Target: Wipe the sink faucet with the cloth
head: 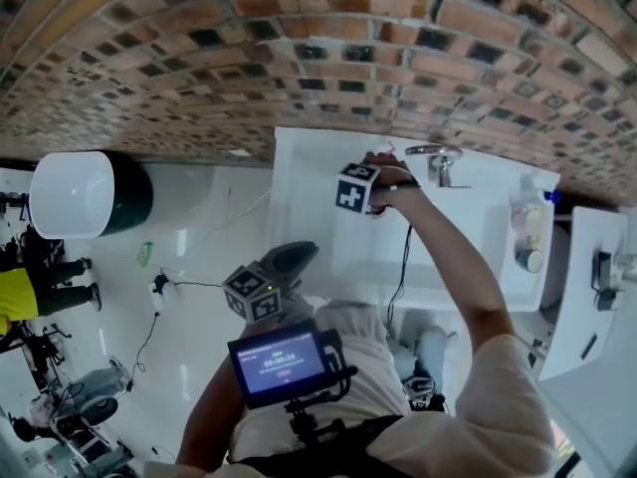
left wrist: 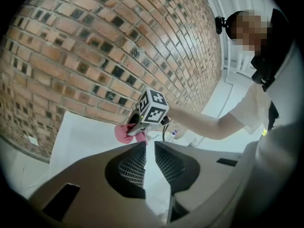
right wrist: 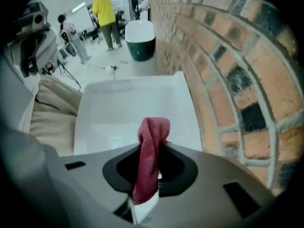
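The chrome faucet (head: 436, 157) stands at the back rim of the white sink (head: 398, 252), against the brick wall. My right gripper (head: 382, 159) is raised over the sink's back edge, just left of the faucet. It is shut on a red cloth (right wrist: 153, 127) that folds up between its jaws. The left gripper view shows that same cloth (left wrist: 122, 133) under the marker cube (left wrist: 153, 106). My left gripper (head: 289, 259) hangs low at the sink's front left corner. Its jaws stand almost together with only a thin slit between them, and they hold nothing.
Bottles (head: 528, 229) stand on the sink's right ledge. A second white basin (head: 595, 287) is further right. A white and green tub (head: 85, 195) stands left along the brick wall (head: 199, 58). Cables (head: 159, 292) lie on the floor, and people stand far off (right wrist: 105, 13).
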### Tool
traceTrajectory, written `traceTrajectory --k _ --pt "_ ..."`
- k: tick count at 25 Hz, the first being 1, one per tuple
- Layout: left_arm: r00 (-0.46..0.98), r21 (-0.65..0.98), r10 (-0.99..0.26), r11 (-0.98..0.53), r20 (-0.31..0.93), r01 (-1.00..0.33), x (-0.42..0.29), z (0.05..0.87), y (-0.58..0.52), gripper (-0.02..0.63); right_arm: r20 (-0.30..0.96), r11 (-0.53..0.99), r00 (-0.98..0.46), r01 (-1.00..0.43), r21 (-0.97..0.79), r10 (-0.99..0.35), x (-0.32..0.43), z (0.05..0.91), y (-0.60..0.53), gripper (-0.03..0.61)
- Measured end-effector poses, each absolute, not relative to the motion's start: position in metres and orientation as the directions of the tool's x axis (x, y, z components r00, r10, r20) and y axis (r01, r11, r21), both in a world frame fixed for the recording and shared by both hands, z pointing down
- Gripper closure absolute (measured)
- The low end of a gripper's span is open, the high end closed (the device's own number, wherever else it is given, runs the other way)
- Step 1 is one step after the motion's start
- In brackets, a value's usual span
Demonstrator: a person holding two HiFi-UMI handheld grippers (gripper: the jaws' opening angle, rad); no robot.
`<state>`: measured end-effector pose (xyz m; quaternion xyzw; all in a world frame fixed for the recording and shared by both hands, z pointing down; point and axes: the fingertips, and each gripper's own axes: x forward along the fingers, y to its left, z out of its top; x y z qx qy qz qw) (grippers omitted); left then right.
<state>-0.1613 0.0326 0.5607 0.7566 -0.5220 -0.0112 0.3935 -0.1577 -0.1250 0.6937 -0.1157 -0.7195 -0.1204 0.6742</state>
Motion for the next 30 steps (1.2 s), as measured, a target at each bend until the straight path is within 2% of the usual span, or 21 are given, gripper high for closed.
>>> traceTrajectory --k 2,5,8,11,14,17,19,22,26,30 --pt "0.455 0.615 -0.803 -0.145 0.385 -0.775 -0.164 0.562 0.040 0.560 0.966 0.979 -0.242 0.198 -0.044 0.093 -0.167 0.684 -0.102 0.503" --pt "0.487 0.647 -0.806 -0.179 0.335 -0.742 -0.170 0.558 0.048 0.561 0.832 0.961 -0.520 -0.068 -0.268 0.196 -0.157 0.654 -0.072 0.502" --pt "0.549 0.658 -0.796 -0.272 0.257 -0.702 -0.172 0.545 0.055 0.561 0.653 0.876 -0.752 -0.252 -0.411 0.090 -0.123 0.616 -0.063 0.502" --pt "0.599 0.607 -0.778 -0.387 0.189 -0.694 -0.175 0.525 0.068 0.575 0.524 0.775 -0.846 -0.396 -0.493 -0.099 -0.069 0.577 -0.053 0.502" --pt "0.651 0.561 -0.750 -0.490 0.119 -0.667 -0.183 0.498 0.092 0.575 0.406 0.684 -0.857 -0.503 -0.527 -0.318 -0.027 0.531 -0.031 0.502" --pt "0.688 0.535 -0.725 -0.564 0.045 -0.629 -0.199 0.471 0.123 0.612 0.329 0.601 -0.785 -0.615 -0.510 -0.525 0.008 0.496 -0.002 0.502" --pt "0.690 0.535 -0.723 -0.577 0.015 -0.617 -0.215 0.461 0.147 0.612 0.277 0.549 -0.738 -0.654 -0.521 -0.615 0.022 0.480 0.025 0.502" --pt "0.719 0.562 -0.694 -0.601 -0.016 -0.568 -0.232 0.450 0.183 0.612 0.235 0.519 -0.683 -0.696 -0.497 -0.692 0.028 0.452 0.066 0.502" --pt "0.810 0.532 -0.581 -0.711 -0.077 -0.459 -0.230 0.432 0.234 0.612 0.205 0.507 -0.625 -0.750 -0.425 -0.753 0.022 0.414 0.115 0.502" --pt "0.820 0.562 -0.564 -0.710 -0.093 -0.425 -0.232 0.436 0.266 0.612 0.161 0.497 -0.594 -0.768 -0.404 -0.788 0.024 0.401 0.166 0.502"
